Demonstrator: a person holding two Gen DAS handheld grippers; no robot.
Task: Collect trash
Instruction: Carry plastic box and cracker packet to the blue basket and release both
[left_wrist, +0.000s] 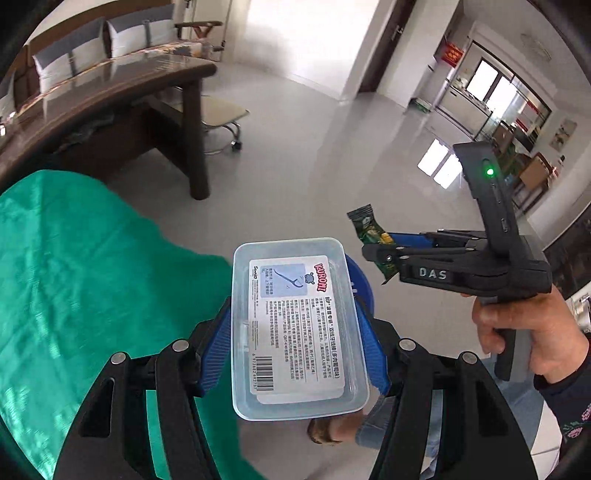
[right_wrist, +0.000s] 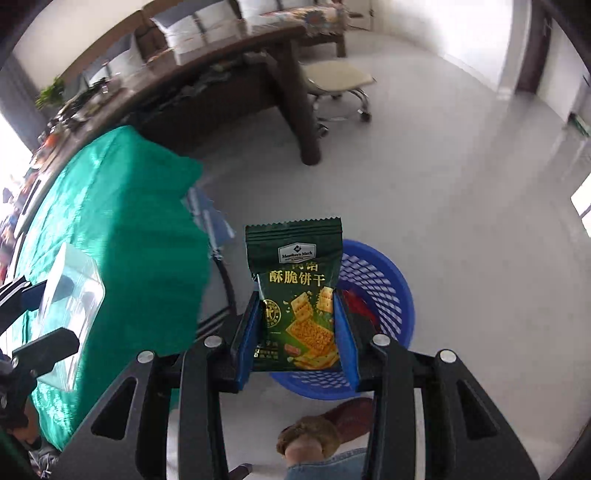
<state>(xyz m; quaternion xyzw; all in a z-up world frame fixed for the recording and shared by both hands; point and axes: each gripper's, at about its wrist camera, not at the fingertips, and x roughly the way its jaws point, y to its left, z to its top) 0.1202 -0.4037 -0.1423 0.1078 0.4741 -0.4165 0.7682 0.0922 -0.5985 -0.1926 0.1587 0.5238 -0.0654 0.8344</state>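
My left gripper (left_wrist: 295, 332) is shut on a clear plastic box (left_wrist: 295, 325) with a white printed label, held above the floor beside the green-covered table. The box also shows in the right wrist view (right_wrist: 70, 310). My right gripper (right_wrist: 295, 328) is shut on a dark green cracker packet (right_wrist: 295, 291), held upright over the blue mesh waste basket (right_wrist: 384, 284) on the floor. In the left wrist view the right gripper (left_wrist: 380, 254) and packet (left_wrist: 369, 232) are to the right of the box. Only a sliver of the basket (left_wrist: 360, 273) shows behind the box.
A table under a green cloth (left_wrist: 92, 277) is at the left. A dark wooden desk (left_wrist: 110, 107) and a wheeled stool (right_wrist: 340, 81) stand behind. The person's slippered foot (right_wrist: 314, 435) is beside the basket. Grey floor (left_wrist: 314, 158) stretches ahead.
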